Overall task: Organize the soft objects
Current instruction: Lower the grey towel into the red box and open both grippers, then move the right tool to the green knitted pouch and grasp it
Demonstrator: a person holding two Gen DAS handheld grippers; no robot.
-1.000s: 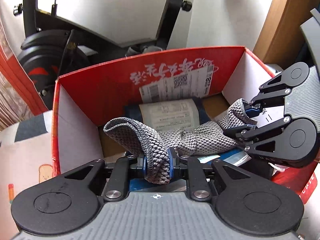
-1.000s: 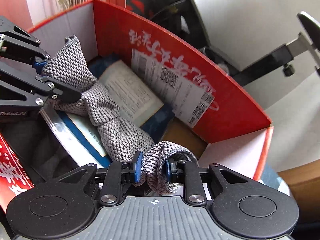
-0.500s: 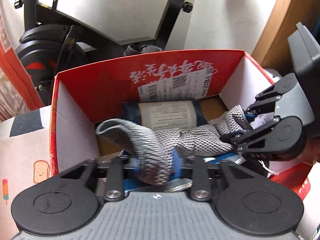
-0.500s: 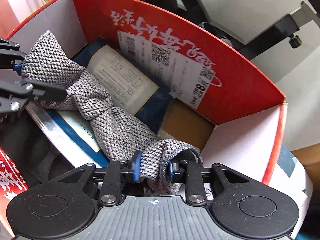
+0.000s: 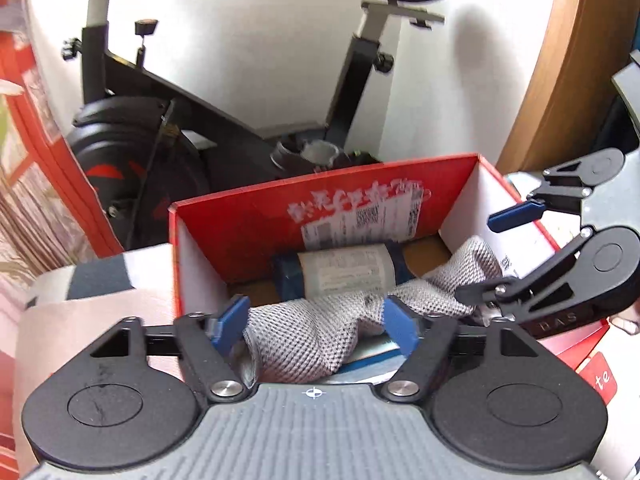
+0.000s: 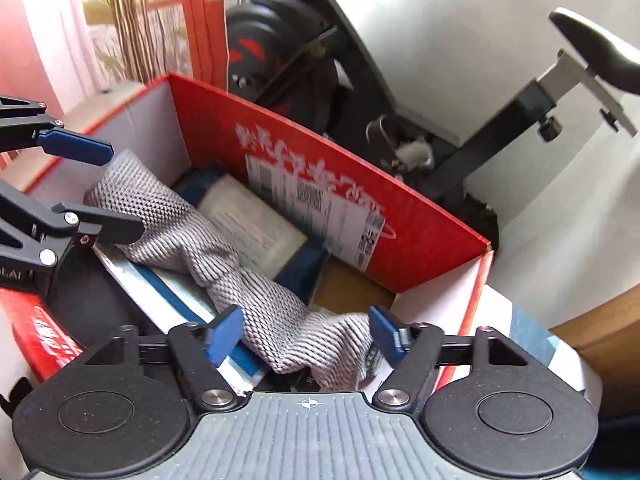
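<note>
A grey knitted cloth (image 5: 304,340) lies draped inside the red cardboard box (image 5: 248,220), across a blue package with a white label (image 5: 348,272). My left gripper (image 5: 316,326) hovers over the cloth's near end. Its jaws are opening, and the blue pads stand clear on both sides of the fabric. My right gripper (image 5: 496,254) is at the cloth's other end, jaws also opening. In the right wrist view the cloth (image 6: 192,236) runs from the left gripper (image 6: 100,188) down to the right gripper (image 6: 305,334), loose between the spread pads. The box wall (image 6: 420,248) rises behind.
An exercise bike (image 5: 140,140) stands right behind the box against a white wall. A wooden panel (image 5: 568,60) is at the right. A red packet (image 6: 40,332) lies beside the box. More flat packets lie under the cloth. A dried plant (image 6: 128,40) stands at the far left.
Both grippers were shut on the cloth's two ends; both have now spread their jaws and let go. The cloth has sagged into the box while both grippers rose.
</note>
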